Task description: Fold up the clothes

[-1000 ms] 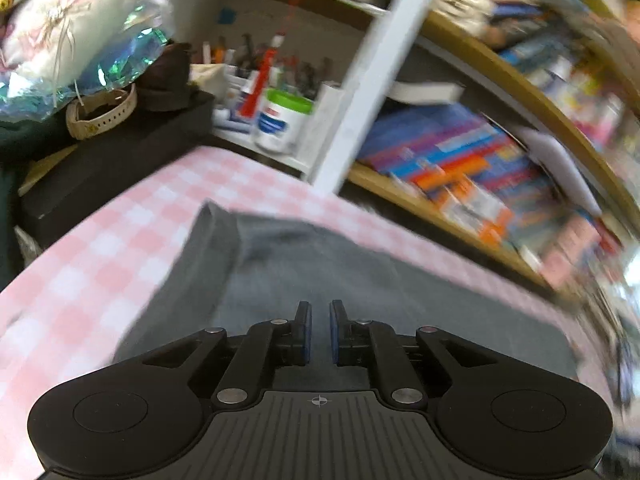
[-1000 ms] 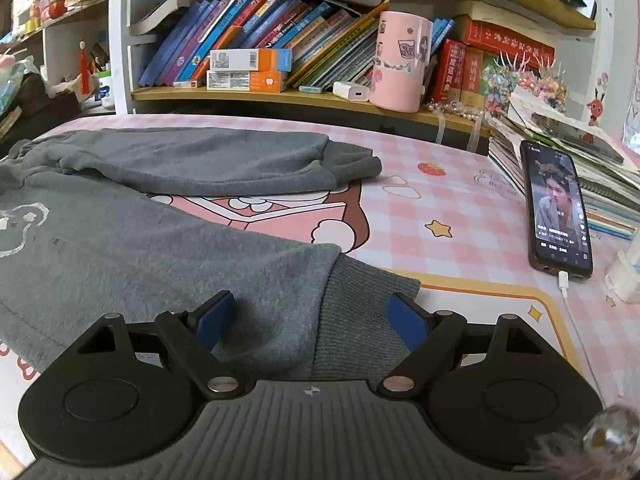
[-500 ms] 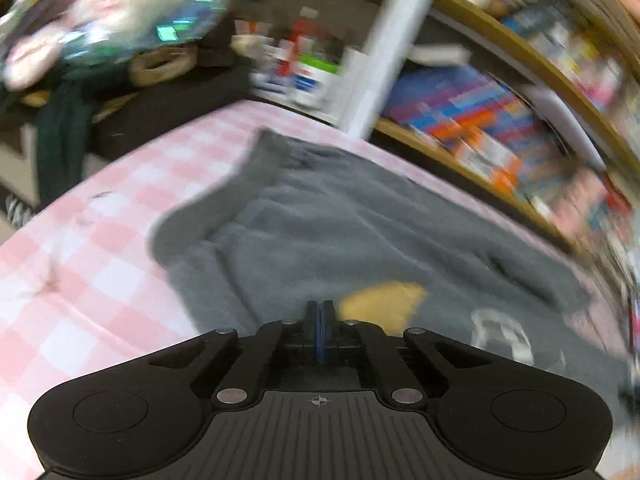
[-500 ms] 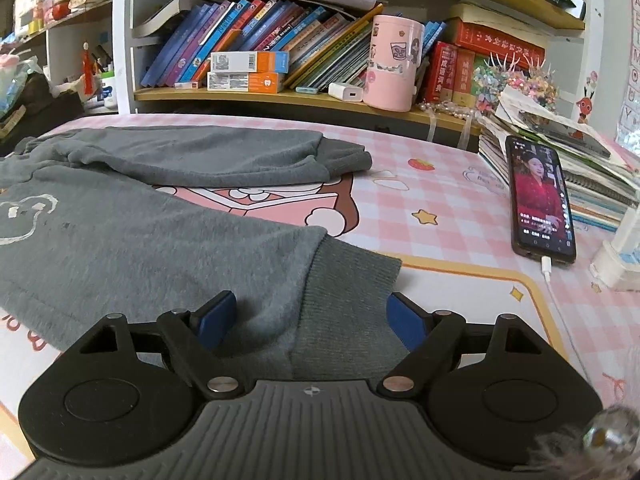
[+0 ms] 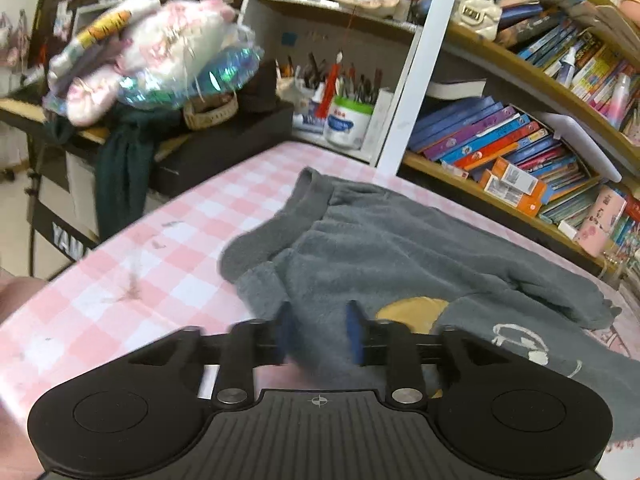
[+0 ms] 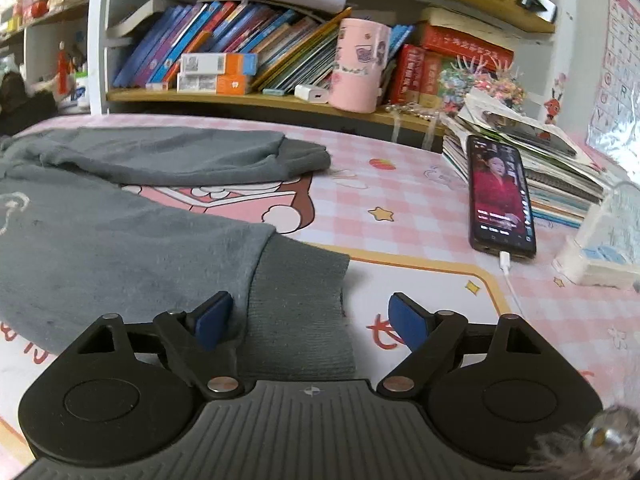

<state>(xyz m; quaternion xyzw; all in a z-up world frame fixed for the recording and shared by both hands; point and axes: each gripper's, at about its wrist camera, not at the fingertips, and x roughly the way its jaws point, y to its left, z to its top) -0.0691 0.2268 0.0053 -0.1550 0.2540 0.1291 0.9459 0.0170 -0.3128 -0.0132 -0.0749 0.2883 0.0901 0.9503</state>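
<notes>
A grey fleece garment (image 5: 400,248) with ribbed cuffs lies spread on the pink checked tablecloth (image 5: 168,248). It carries a white outline print (image 5: 516,336) and a yellow patch. My left gripper (image 5: 319,330) hovers at the garment's near edge. Its jaws are opening, with grey cloth lying loose in the gap between the blue pads. My right gripper (image 6: 310,320) stands wide open over the near ribbed cuff (image 6: 300,300), which lies between its fingers untouched. A second grey limb (image 6: 168,156) stretches across the far side of the table.
A phone (image 6: 500,200) on a charging cable leans on a stack of booklets (image 6: 552,172) at the right. A pink cup (image 6: 358,68) and books fill the shelf behind. A black case (image 5: 224,152) and a white tub (image 5: 346,124) stand beyond the table's left edge.
The left gripper pulled back and tilted down, bringing more of the garment into view. It shut fully half a second ago and now stands parted. The right gripper edged slightly right over the cuff.
</notes>
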